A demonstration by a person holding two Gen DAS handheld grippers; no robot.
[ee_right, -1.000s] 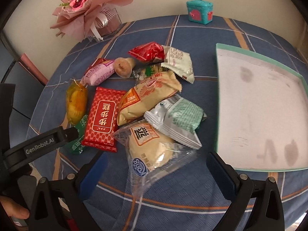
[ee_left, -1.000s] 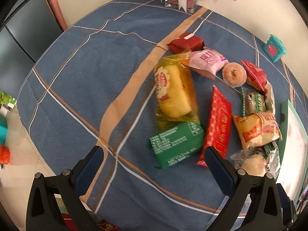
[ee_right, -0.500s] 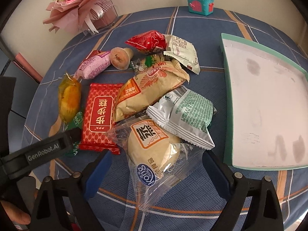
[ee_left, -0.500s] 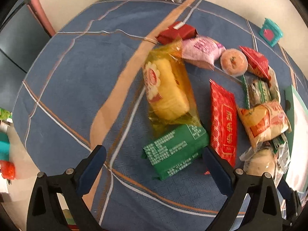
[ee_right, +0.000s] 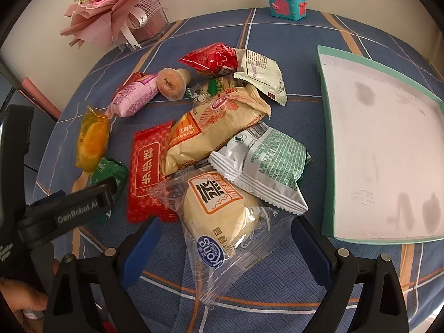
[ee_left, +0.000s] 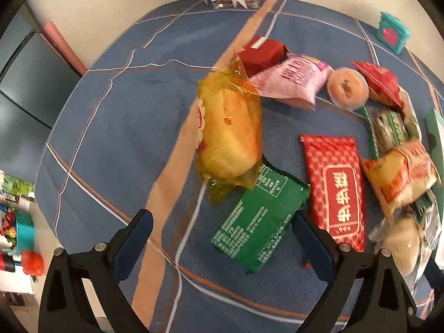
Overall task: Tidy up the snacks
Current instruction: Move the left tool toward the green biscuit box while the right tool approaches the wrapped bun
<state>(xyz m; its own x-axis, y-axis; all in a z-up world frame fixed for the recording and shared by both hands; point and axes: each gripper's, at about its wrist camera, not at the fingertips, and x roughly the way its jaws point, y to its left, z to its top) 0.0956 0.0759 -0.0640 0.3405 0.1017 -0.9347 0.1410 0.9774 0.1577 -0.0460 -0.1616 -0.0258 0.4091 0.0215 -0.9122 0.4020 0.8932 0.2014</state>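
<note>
Blue plaid cloth (ee_right: 277, 27) is covering the table — snacks piling beside the tray (ee_right: 327, 138). Left gripper (ee_left: 222, 230) and right gripper (ee_right: 224, 236) are hovering, jaws spread — bare cloth lying leftward.

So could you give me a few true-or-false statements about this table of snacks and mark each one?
1. The tray holds no snacks. True.
2. The right gripper has its jaws shut on the clear-wrapped bun. False: the jaws stand open on either side of it.
3. The yellow cake packet overlaps the green packet. True.
4. The left gripper holds the red packet. False: its jaws are open, holding nothing.
</note>
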